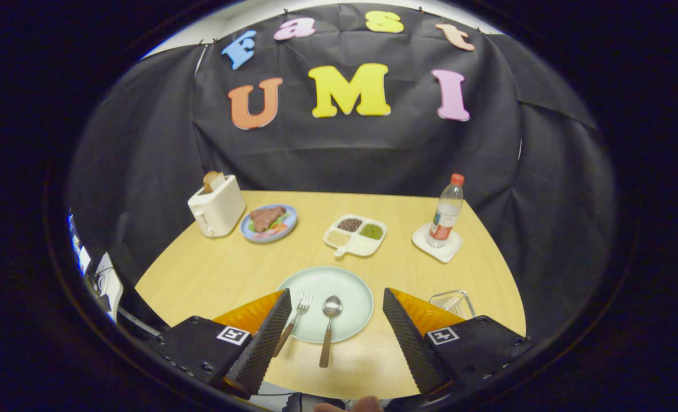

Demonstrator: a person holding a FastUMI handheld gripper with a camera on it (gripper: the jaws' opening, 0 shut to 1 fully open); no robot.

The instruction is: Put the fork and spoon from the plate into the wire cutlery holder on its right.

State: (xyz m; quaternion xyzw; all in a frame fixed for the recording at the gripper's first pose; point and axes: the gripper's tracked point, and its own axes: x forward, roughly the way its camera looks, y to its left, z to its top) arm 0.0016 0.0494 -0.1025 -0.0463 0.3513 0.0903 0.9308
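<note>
A pale green plate (347, 286) lies on the wooden table just ahead of my fingers. On it rest a fork (294, 323) and a spoon (329, 329), both with brown handles that stick out over the plate's near rim. The fork lies left of the spoon, close to my left finger. My gripper (336, 309) hovers above the near part of the plate, open wide, with both utensils showing in the gap and nothing held. The wire cutlery holder (452, 302) stands right of the plate, partly hidden behind my right finger.
At the back left stand a cream toaster (217, 210) with bread and a blue plate of food (269, 222). A white divided dish (356, 234) with grains sits mid-table. A bottle with a red cap (447, 213) stands on a white coaster (437, 242) at the back right.
</note>
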